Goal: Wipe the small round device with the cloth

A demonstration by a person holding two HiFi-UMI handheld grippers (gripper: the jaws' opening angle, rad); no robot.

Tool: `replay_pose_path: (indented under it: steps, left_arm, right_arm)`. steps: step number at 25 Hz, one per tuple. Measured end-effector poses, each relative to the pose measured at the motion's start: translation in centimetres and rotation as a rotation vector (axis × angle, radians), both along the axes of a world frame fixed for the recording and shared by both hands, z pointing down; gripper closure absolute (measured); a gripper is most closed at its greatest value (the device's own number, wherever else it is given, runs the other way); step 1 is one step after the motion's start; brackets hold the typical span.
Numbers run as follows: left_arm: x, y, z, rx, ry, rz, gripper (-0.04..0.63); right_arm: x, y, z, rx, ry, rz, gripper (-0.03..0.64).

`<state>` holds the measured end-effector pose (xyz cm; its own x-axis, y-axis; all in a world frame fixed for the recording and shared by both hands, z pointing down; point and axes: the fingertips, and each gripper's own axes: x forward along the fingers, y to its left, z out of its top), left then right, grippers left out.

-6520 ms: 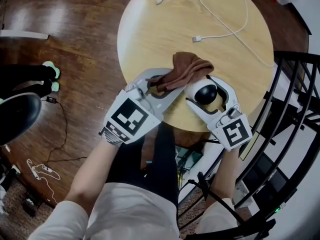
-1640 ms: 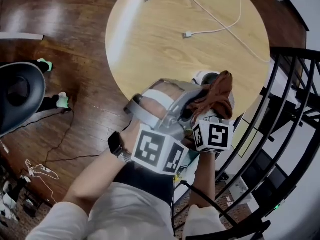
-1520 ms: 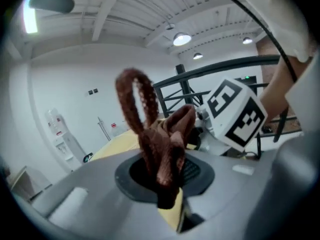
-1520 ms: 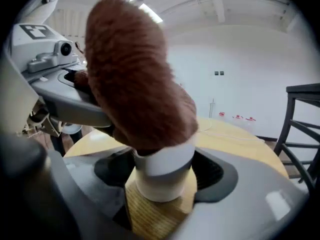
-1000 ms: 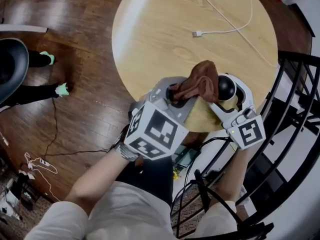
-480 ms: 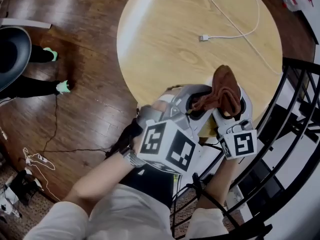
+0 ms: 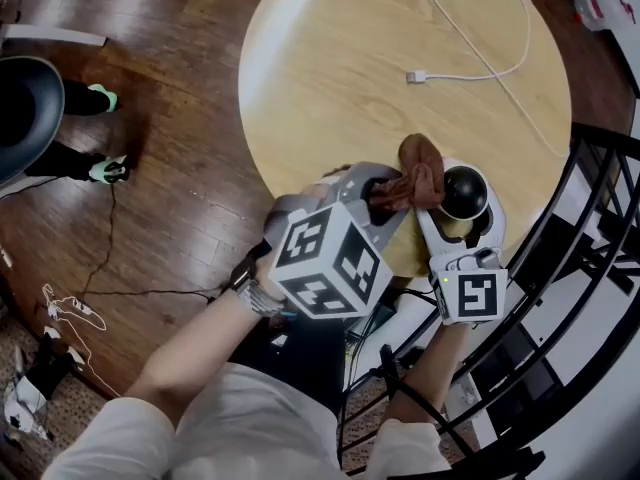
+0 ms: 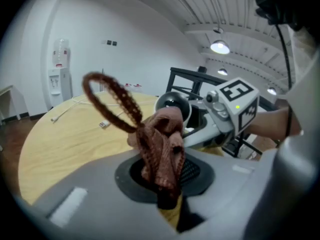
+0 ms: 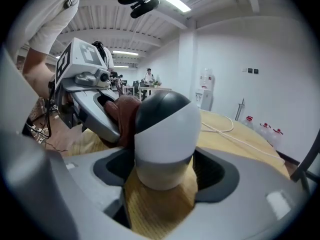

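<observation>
Left gripper (image 7: 388,194) pinches the brown cloth (image 7: 420,172), which has slid off the top of the round device (image 7: 466,190) onto its left flank, so wiping looks under way. Right gripper (image 7: 460,213) clamps the device at the near edge of the table (image 7: 340,78). Jaws hide its base.

White cable (image 7: 412,76) cut by the top edge; round device (image 7: 464,192) partly behind the cloth (image 7: 420,178)

- Head view: from above, steeply down onto the round table (image 7: 330,88), some way off.
- Left gripper view: low, close on the brown cloth (image 8: 162,144), facing the right gripper (image 8: 192,119).
- Right gripper view: close on the round device (image 9: 165,134), facing the left gripper (image 9: 112,111).
- Shared by all three: brown cloth, round device, round table.
</observation>
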<state>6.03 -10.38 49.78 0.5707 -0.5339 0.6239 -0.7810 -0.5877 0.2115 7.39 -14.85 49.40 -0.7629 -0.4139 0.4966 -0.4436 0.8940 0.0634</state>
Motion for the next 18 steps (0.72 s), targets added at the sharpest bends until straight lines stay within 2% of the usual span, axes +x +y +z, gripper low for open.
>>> replay_pose_path:
  steps: [2, 4, 6, 8, 10, 12, 15, 18]
  left_arm:
    - [0.1, 0.5, -2.0, 0.060, 0.044, 0.030, 0.523]
    - [0.1, 0.4, -4.7, 0.156, 0.071, 0.032, 0.525]
    - [0.0, -0.4, -7.3, 0.241, 0.074, 0.009, 0.524]
    - [-0.4, -1.5, -8.5, 0.281, 0.071, -0.039, 0.525]
    - [-1.1, -2.5, -7.5, 0.266, 0.040, -0.090, 0.525]
    - [-1.8, -2.7, -4.9, 0.223, -0.026, -0.099, 0.525]
    - [-2.4, -1.7, -1.7, 0.147, -0.115, -0.051, 0.525]
    - [-2.9, -0.1, -1.3, 0.163, -0.187, -0.021, 0.525]
  right_arm:
    - [0.0, 0.1, 0.0, 0.001, -0.003, -0.001, 0.258]
    - [0.0, 0.1, 0.1, 0.007, 0.006, 0.002, 0.258]
    - [0.0, -0.1, 0.0, 0.009, 0.007, 0.010, 0.258]
    - [-0.1, -0.2, 0.0, 0.009, 0.005, 0.020, 0.258]
    - [0.0, -0.2, -0.1, 0.013, 0.004, 0.021, 0.258]
    - [0.0, -0.1, -0.2, 0.018, 0.006, 0.021, 0.259]
    - [-0.1, -0.1, -0.1, 0.026, 0.014, 0.018, 0.259]
    - [-0.2, 0.0, -0.1, 0.037, 0.016, 0.017, 0.259]
